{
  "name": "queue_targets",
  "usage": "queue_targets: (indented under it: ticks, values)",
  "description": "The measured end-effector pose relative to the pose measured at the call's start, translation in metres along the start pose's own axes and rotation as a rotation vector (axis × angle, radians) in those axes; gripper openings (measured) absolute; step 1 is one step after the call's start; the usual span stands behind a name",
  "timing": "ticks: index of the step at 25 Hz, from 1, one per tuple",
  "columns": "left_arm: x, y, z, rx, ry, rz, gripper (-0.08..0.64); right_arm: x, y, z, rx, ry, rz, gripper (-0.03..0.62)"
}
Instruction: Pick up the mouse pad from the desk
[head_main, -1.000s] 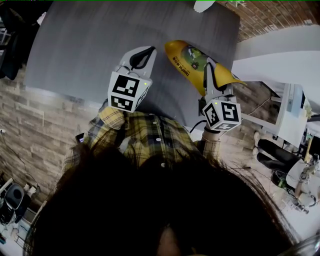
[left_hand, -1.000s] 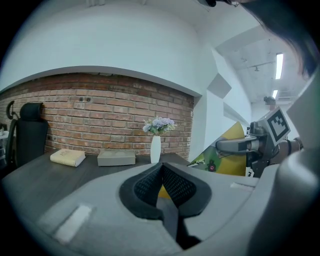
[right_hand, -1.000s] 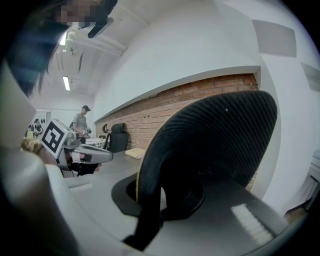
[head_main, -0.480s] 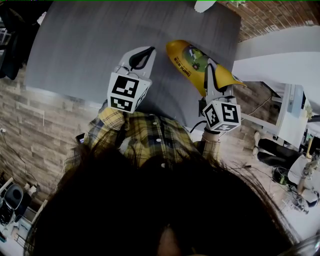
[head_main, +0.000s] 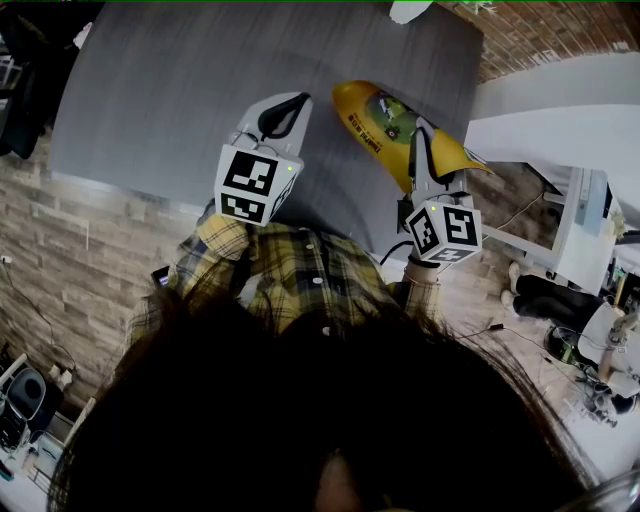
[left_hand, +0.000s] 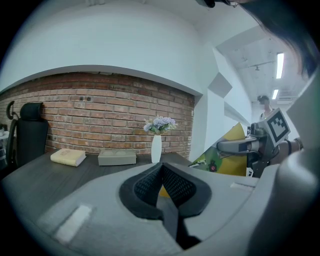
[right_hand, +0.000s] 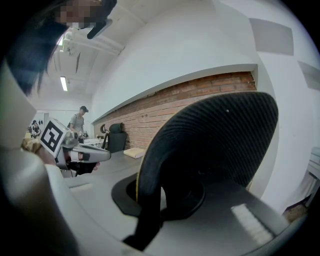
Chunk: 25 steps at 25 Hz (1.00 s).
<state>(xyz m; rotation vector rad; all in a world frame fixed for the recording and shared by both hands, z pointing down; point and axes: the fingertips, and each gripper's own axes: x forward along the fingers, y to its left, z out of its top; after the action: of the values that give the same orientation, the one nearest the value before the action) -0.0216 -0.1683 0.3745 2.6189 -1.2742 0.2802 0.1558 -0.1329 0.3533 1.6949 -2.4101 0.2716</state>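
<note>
Item 1, far left: a black chair (left_hand: 29, 125) is placed at the desk's end, against a brick wall (left_hand: 100, 115).

Item 2: a grey desk (head_main: 150, 90) is seen from above in the head view. Along its far edge, left to right in the left gripper view, are set a pale book (left_hand: 68, 156), a flat grey box (left_hand: 116, 157) and a white vase (left_hand: 156, 148) filled with pale flowers (left_hand: 159, 124).

Item 3: the left gripper (head_main: 282, 108) is held over the middle of the desk, its marker cube turned toward the person. Its jaws are closed together, and nothing is gripped between them. It is kept apart from the pad.

Item 4: a yellow plaid shirt (head_main: 290, 265) is worn by the person, below both grippers in the head view.

Item 5: the mouse pad (head_main: 380, 120), yellow with a green printed picture, is held tilted over the right part of the desk, one end reaching past the desk's right edge. Whether its lower edge touches the desk cannot be told. In the right gripper view its black textured underside is curved up before the camera.

Item 6: the right gripper (head_main: 417, 137) is clamped on the mouse pad at the pad's near right edge.

Item 7, far right: white furniture (head_main: 560, 110) is seen beyond the desk.
</note>
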Motion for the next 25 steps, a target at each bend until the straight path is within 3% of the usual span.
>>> queue_targets:
  ticks: [25]
  values:
    - [-0.0004,-0.0001,0.0001,-0.005,-0.002,-0.004,-0.002,0.0012,0.0004,-0.0004,0.004,-0.001,-0.006,0.014]
